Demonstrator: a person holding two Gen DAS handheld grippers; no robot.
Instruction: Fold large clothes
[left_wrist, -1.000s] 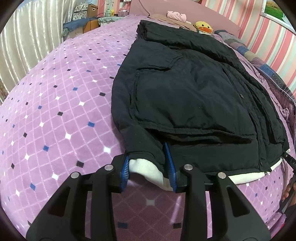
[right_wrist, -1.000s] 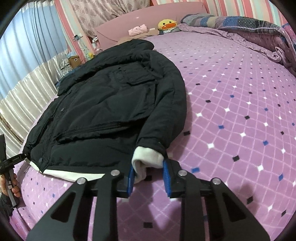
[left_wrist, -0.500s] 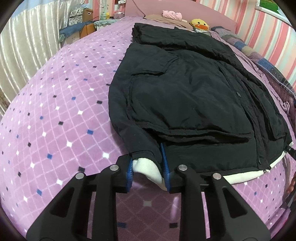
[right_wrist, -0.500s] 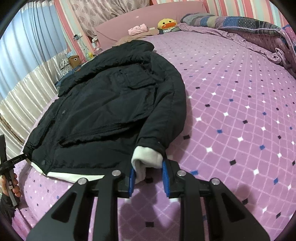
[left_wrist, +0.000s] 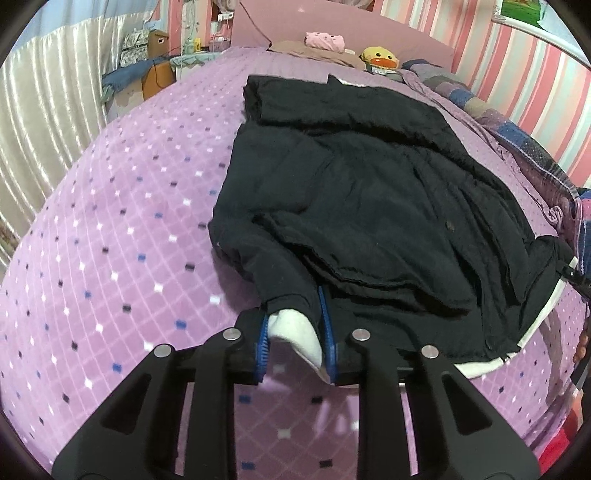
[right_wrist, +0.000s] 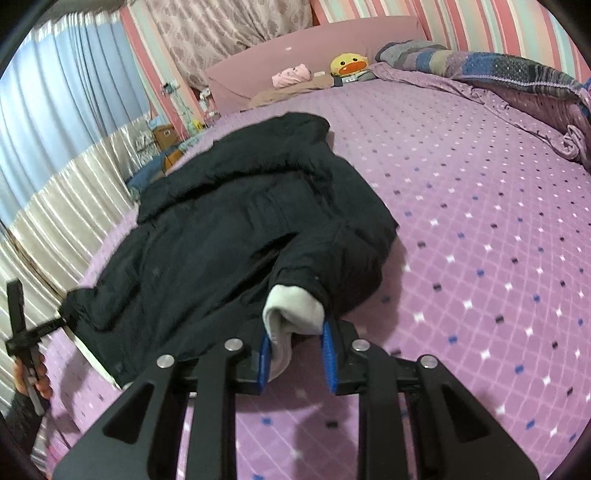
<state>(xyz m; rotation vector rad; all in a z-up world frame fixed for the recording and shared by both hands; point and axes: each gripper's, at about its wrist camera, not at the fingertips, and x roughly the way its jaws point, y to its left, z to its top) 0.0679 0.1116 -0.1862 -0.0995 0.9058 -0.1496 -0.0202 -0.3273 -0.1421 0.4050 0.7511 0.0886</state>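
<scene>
No readable text, labels, brands or numbers show in either wrist view

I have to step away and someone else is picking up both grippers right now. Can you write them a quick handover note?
Left gripper: shut on the white cuff of one sleeve.
Right gripper: jaws around the other white cuff, which touches only the left pad; grip not confirmed.
The black jacket lies front up on the purple bedspread, collar toward the headboard.
Done: both sleeve ends picked up.
Left: probably fold the sleeves across the body, then fold the body.
</scene>
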